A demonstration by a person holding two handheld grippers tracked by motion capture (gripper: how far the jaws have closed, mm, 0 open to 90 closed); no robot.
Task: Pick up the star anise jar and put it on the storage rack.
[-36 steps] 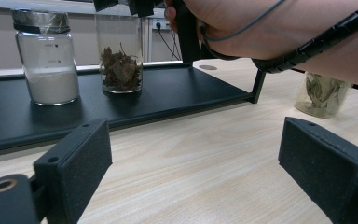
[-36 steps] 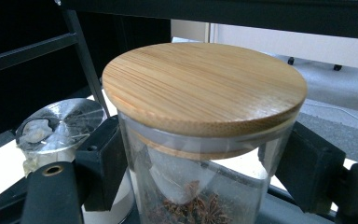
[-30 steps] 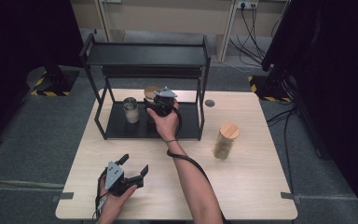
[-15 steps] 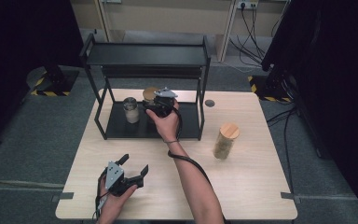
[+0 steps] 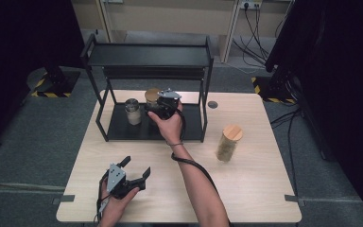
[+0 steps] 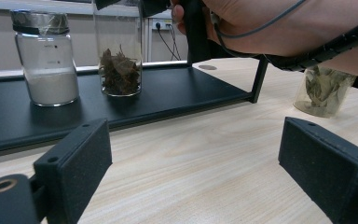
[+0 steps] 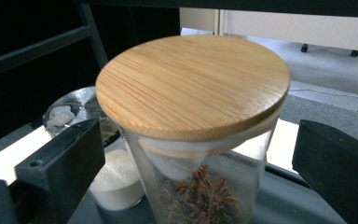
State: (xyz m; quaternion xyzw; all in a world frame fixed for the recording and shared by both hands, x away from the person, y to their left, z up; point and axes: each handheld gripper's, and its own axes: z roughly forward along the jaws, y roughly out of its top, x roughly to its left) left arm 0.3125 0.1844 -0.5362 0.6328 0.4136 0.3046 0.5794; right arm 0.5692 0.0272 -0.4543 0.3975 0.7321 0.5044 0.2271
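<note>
A glass jar of star anise (image 7: 200,186) with a wooden lid (image 5: 151,93) stands on the lower shelf of a black rack (image 5: 189,125). My right gripper (image 5: 152,105) reaches in around it. Its jaws have just been opening and now stand open on either side of the jar (image 6: 119,60), clear of the glass. Left of that jar stands a jar of white powder (image 5: 133,112) with a silver lid (image 7: 63,114). My left gripper (image 5: 136,166) rests open near the table's front edge with nothing between its fingers (image 6: 74,158).
A third jar (image 5: 229,143), wood-lidded and holding dried leaves (image 6: 324,91), stands on the wooden table (image 5: 246,189) to the right of the rack. The rack's top shelf (image 5: 146,54) overhangs the jars. The right forearm crosses the middle of the table.
</note>
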